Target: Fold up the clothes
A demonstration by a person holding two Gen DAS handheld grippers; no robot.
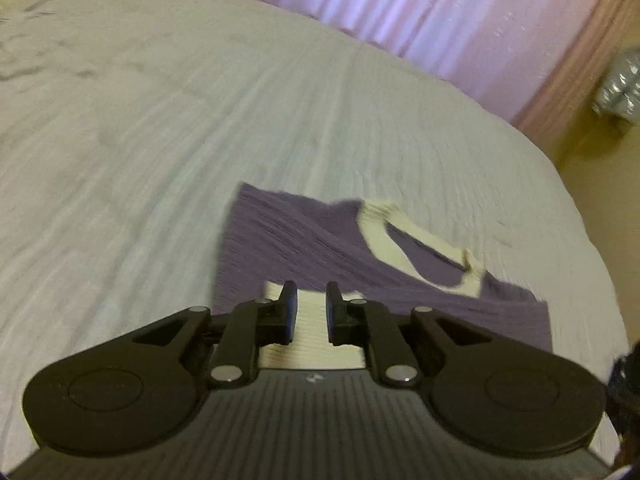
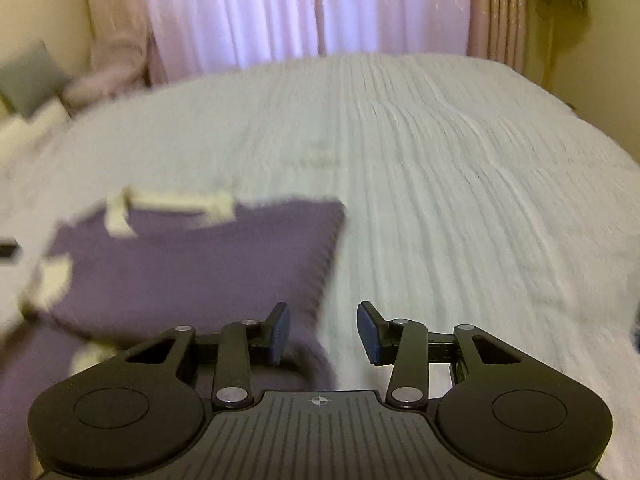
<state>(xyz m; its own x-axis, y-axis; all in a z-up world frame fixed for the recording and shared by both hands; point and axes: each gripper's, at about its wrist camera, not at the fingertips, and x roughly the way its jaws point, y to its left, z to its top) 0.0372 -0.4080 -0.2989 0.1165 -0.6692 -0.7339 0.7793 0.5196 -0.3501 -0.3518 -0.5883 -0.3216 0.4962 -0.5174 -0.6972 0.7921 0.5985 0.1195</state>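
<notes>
Close up, looks along two handheld grippers over a purple garment (image 1: 304,240) spread flat on a pale bed cover (image 1: 160,120), near the bed's front edge, with a pink curtain (image 1: 440,20) behind. Shows cream trim at the neckline (image 1: 380,232), which lies toward the far side of the garment.

Finds the left gripper (image 1: 312,296) low over a cream ribbed band (image 1: 312,332) at the garment's near edge, jaws almost together with only a narrow gap; pads not seen pressing on any cloth, so apparently holding nothing. Finds the right gripper (image 2: 323,316) about half open and empty, poised just over the garment's right side edge, one finger above purple cloth and the other above bare bed cover. Blurred in both views, so fine creases cannot be made out.

Probably lining up a grip for a fold. To do it well: lower each gripper until one finger slides under the edge, pinch all layers together, not the bed cover. Lift both sides evenly, carry across in one smooth sweep, and lay edges flush before letting go.
</notes>
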